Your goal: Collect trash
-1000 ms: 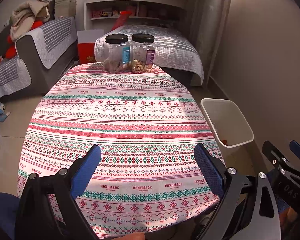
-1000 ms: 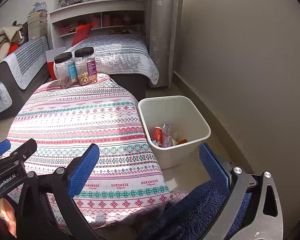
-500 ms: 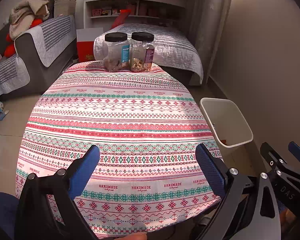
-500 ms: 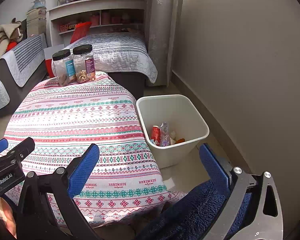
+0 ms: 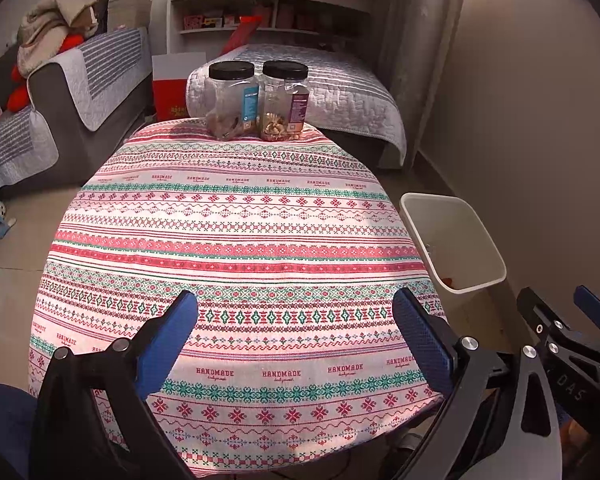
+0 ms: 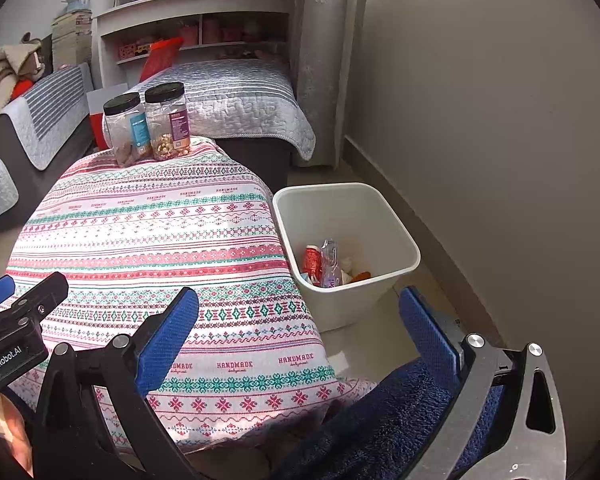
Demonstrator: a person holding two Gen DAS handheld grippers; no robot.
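Left wrist view: the left gripper [image 5: 294, 312] hangs over the near edge of the table with its blue-padded fingers [image 5: 168, 336] spread wide and nothing between them. Under it lies the patterned tablecloth [image 5: 236, 236], bare except for two black-lidded jars [image 5: 256, 100] standing side by side at the far edge. To the right, on the floor just beside the table, stands the white bin [image 5: 460, 236]; from this angle only its inner wall and a small orange scrap at the bottom show. The right gripper's tips appear at the lower right edge.

The right wrist view shows the right gripper [image 6: 298, 312] likewise spread and empty, held above the table's near right corner, with dark blue fabric [image 6: 400, 420] below its right finger. This view looks straight down into the bin [image 6: 364, 204] and reveals the trash [image 6: 328, 264]: a red can, a crumpled clear plastic bottle, white bits and an orange piece, heaped against the near wall. The jars [image 6: 148, 124] stand at the far left, in front of a bed with a grey quilt [image 6: 236, 96]. The left gripper's body, lettered GenRobot.AI, enters at the left edge.
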